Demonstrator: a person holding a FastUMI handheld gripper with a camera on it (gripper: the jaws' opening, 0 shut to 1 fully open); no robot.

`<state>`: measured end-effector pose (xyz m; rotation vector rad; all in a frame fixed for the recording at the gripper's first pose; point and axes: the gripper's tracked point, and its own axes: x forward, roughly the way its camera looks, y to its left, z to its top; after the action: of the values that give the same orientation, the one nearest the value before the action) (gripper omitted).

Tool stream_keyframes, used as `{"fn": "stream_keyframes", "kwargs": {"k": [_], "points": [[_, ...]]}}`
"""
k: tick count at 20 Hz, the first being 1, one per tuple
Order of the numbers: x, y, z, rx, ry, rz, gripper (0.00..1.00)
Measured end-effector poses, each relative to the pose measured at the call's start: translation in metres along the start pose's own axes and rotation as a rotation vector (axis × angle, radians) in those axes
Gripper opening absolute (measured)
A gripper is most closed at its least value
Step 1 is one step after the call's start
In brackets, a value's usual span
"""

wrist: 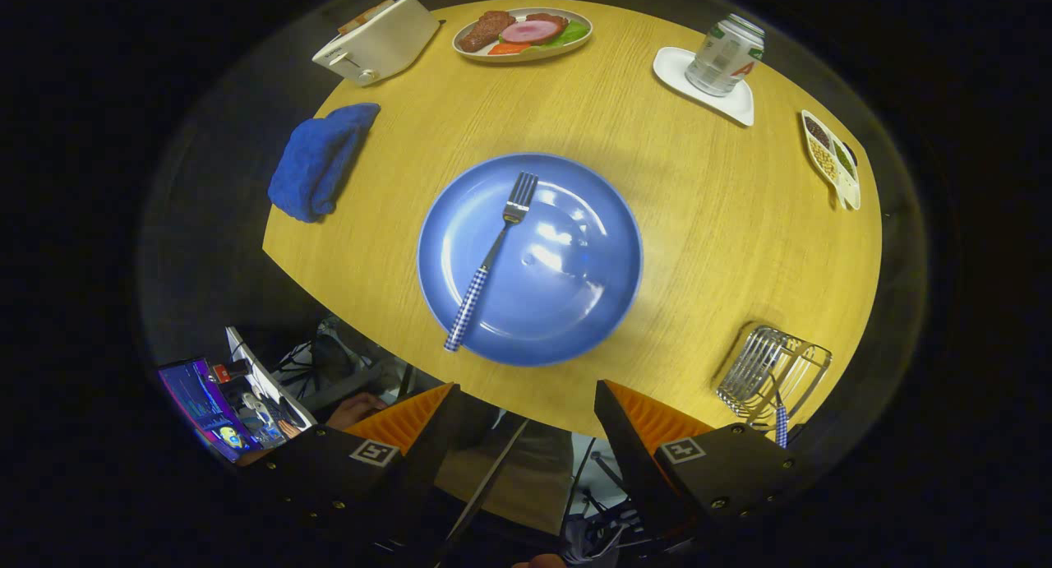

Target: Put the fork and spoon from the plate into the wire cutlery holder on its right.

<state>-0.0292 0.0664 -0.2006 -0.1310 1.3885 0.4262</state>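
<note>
1. The round wooden table (pixel 707 223) takes up most of the view, seen from above.
2. The blue plate (pixel 567 305) sits near its middle, just beyond the fingers.
3. Around the far side are a white toaster (pixel 378 42), a folded blue cloth (pixel 320 161), an oval dish of food (pixel 526 32), a drink can (pixel 725 54) on a white coaster (pixel 740 108), and a small divided dish (pixel 832 159) of seeds or beans.
4. The wire cutlery holder (pixel 772 371) stands to the right of the plate, near the table's edge and just beyond the right-hand finger.
5. The gripper (pixel 526 420) hangs above the near edge of the table with its fingers spread wide and nothing between them – released, gripping nothing.
6. The fork (pixel 491 260) lies on the plate, tines pointing away, its checked handle reaching over the near-left rim toward the fingers.
7. A checked handle (pixel 781 424) like the fork's sticks out of the holder. It is probably the spoon, since the plate carries only the fork, but its bowl is hidden.
8. Progress, as I judge it – about half done: one piece seems to be in the holder already, and the fork is untouched. What is left is to close on the fork's handle, lift it, carry it right and drop it into the holder.
</note>
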Motion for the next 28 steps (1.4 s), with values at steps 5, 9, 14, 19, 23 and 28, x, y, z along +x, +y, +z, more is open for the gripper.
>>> {"fn": "stream_keyframes", "kwargs": {"k": [5,9,14,19,23,28], "points": [[0.021,0.025,0.014,0.023,0.018,0.039,0.99],[0.039,0.034,0.027,0.058,0.019,0.051,1.00],[0.064,0.046,0.032,0.103,0.031,0.077,0.98],[0.087,0.052,0.035,0.136,0.031,0.101,0.73],[0.097,0.048,0.028,0.120,0.063,0.095,0.39],[0.094,0.046,0.036,0.152,0.061,0.123,0.39]]}}
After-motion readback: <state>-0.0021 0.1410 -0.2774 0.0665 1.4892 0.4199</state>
